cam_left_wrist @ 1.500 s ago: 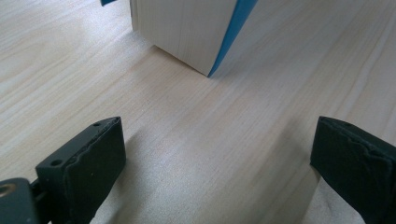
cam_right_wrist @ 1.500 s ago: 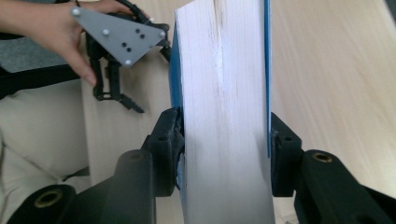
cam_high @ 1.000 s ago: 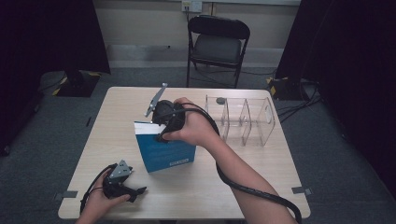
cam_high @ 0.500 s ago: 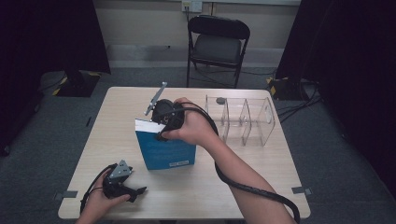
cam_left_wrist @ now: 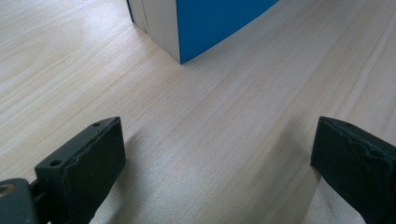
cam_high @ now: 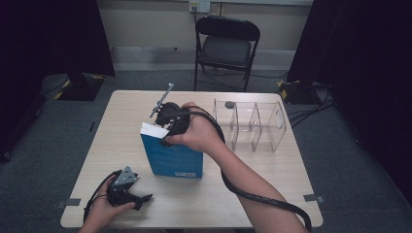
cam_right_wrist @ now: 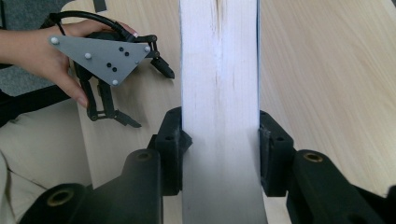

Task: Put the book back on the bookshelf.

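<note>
Blue book (cam_high: 172, 158) stands up on its edge in the middle of the wooden table (cam_high: 121, 121). The right gripper (cam_high: 167, 119) comes down on the top of the book, and its two black jaws have just been closing and now squeeze the white page edges (cam_right_wrist: 219, 93) from both sides. The left gripper (cam_high: 127, 190) rests low on the table near the front edge, a little way from the book, with its jaws spread wide and nothing between them. A clear box with dividers (cam_high: 255, 126) sits to the right of the book.
</note>
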Motion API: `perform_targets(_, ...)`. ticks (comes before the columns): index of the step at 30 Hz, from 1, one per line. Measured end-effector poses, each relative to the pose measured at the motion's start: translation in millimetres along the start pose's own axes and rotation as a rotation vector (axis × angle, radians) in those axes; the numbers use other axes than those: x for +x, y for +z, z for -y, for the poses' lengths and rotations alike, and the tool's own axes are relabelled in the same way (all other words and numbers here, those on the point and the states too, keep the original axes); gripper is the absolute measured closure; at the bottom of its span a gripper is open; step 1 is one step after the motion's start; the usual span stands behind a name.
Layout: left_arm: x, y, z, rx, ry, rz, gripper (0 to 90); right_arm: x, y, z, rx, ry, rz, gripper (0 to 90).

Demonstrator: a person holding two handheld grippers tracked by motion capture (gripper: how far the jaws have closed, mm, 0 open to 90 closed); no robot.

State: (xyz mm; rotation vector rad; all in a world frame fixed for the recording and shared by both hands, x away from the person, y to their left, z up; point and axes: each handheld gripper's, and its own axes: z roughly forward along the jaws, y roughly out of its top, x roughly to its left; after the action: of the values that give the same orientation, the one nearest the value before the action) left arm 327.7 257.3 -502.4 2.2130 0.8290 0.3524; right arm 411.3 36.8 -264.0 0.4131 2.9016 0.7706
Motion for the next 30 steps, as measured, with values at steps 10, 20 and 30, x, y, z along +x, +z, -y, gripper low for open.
perform_targets(10, 0.5, -0.3, -0.1, 0.004, 0.008, 0.0, 2.4, -1.5, -0.7, 7.0, -0.028, -0.059, 0.023, 52.0)
perform_targets(20, 0.4, -0.3, 0.0, 0.004, 0.006, 0.0, 2.5, -11.3, 0.7, 11.5, -0.015, -0.059, 0.035, 49.5)
perform_targets(30, 0.3, -0.4, 0.0, 0.004, 0.006, 0.0, 2.4, -17.0, -2.4, 21.9, -0.019, 0.046, 0.016, 58.8)
